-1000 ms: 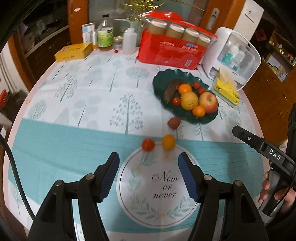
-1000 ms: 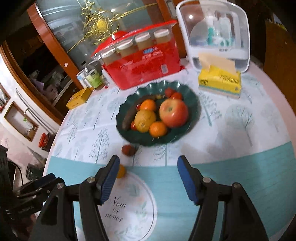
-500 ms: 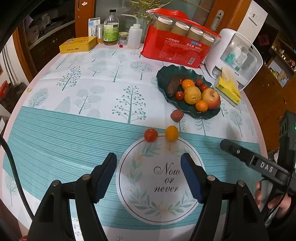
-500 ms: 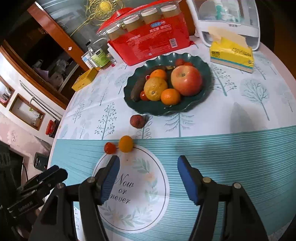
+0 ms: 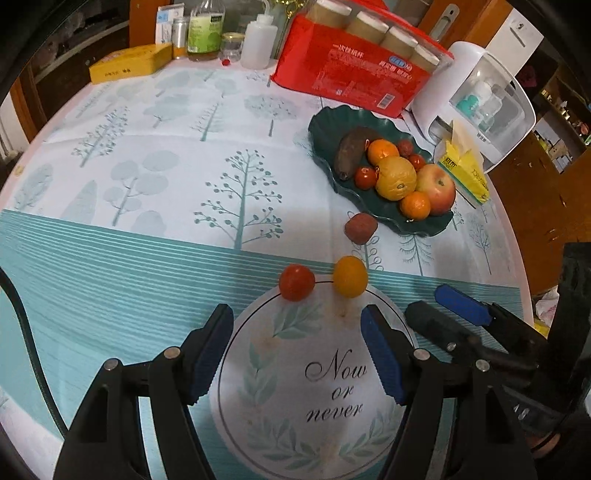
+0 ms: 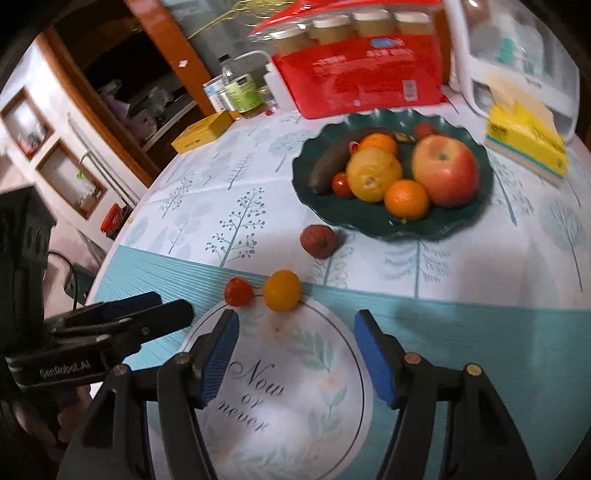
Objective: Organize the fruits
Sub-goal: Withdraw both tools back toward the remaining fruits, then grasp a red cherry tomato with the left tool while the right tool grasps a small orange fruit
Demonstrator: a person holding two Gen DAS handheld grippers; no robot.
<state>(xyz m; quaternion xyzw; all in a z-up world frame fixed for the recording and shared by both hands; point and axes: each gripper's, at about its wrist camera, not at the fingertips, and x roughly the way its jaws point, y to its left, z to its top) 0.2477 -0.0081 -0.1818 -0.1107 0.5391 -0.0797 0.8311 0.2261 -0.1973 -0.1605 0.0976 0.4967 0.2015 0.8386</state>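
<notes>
Three loose fruits lie on the tablecloth: a red tomato (image 5: 296, 282) (image 6: 238, 291), a yellow tomato (image 5: 349, 277) (image 6: 282, 290) and a brownish-red round fruit (image 5: 361, 228) (image 6: 318, 240). Behind them a dark green plate (image 5: 325, 125) (image 6: 476, 214) holds an apple, oranges, small tomatoes and a dark long fruit. My left gripper (image 5: 297, 350) hangs open just short of the two tomatoes, nothing between its fingers. My right gripper (image 6: 293, 350) is open too, just short of the yellow tomato. Each gripper shows in the other's view.
A red multipack of jars (image 5: 354, 70), a white appliance (image 5: 484, 107), a yellow tissue pack (image 5: 465, 170), bottles (image 5: 201, 33) and a yellow box (image 5: 129, 66) line the table's far side. The table edge (image 5: 517, 236) curves at the right.
Both grippers have come down and closer to the loose tomatoes. The right gripper has moved in beside the left one. No fruit has moved.
</notes>
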